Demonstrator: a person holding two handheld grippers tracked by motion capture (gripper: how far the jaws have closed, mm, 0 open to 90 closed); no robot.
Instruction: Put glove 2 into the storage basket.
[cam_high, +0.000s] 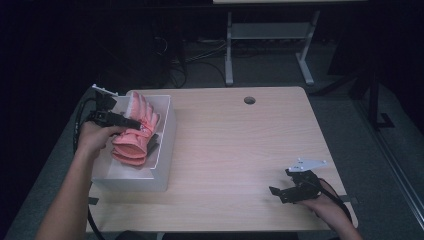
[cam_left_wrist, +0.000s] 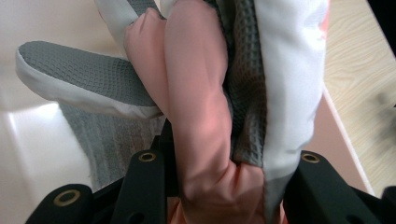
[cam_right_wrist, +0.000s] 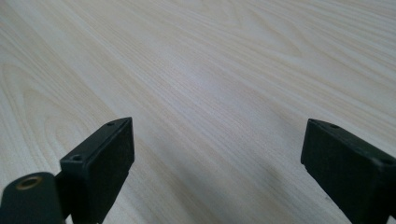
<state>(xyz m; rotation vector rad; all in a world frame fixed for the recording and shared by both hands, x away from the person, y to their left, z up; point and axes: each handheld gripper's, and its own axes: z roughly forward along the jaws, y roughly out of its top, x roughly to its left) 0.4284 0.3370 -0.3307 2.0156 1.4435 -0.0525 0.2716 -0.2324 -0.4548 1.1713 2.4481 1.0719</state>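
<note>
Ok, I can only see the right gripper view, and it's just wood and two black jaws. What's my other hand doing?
Observer: Your left hand-held gripper is shut on a pink glove at the left side of the table.
Child: Is the glove on the table?
Observer: No, it's inside the walls of a white box. I can't tell whether it touches the bottom.
Child: Is it pink all over?
Observer: Not quite. The left gripper view shows a grey waffle-patterned palm side with white edging.
</note>
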